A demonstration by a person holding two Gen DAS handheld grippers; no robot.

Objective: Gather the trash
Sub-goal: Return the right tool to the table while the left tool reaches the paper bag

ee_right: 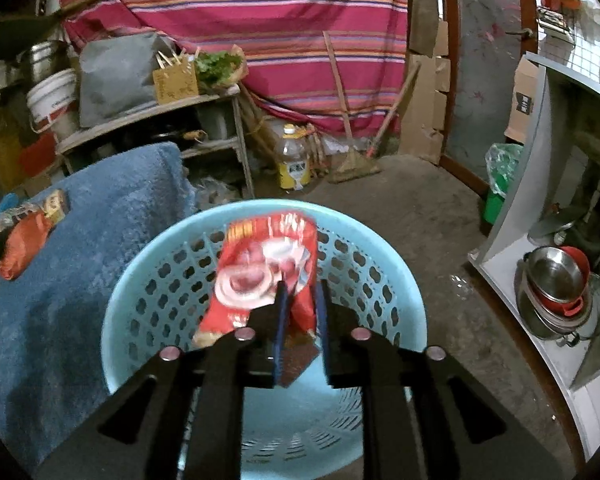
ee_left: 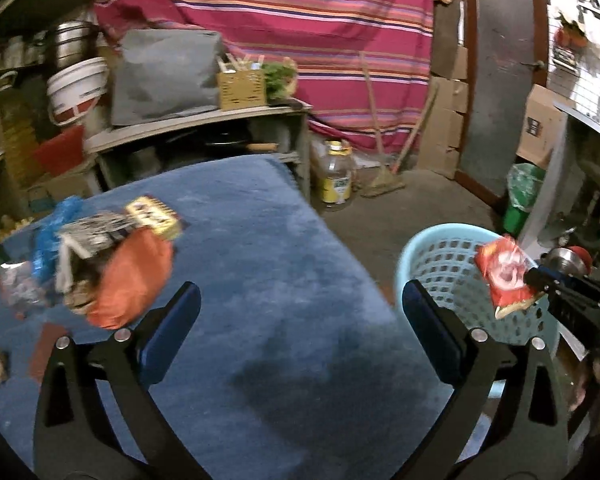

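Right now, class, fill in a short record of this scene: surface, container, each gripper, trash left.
surface: blue fuzzy cloth
container: light blue perforated plastic basket, on the floor beside the cloth
left gripper: open, empty
right gripper: over basket, red snack wrapper between its parted jaws
trash left: orange packet, other wrappers piled on the cloth

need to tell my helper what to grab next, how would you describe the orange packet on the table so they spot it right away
Start at the blue fuzzy cloth covering the table, then look to the heap of trash near its left side. The orange packet is the plain, puffy pouch at the heap's near edge, the only solid orange piece beside a blue bag and a black-and-white printed wrapper.
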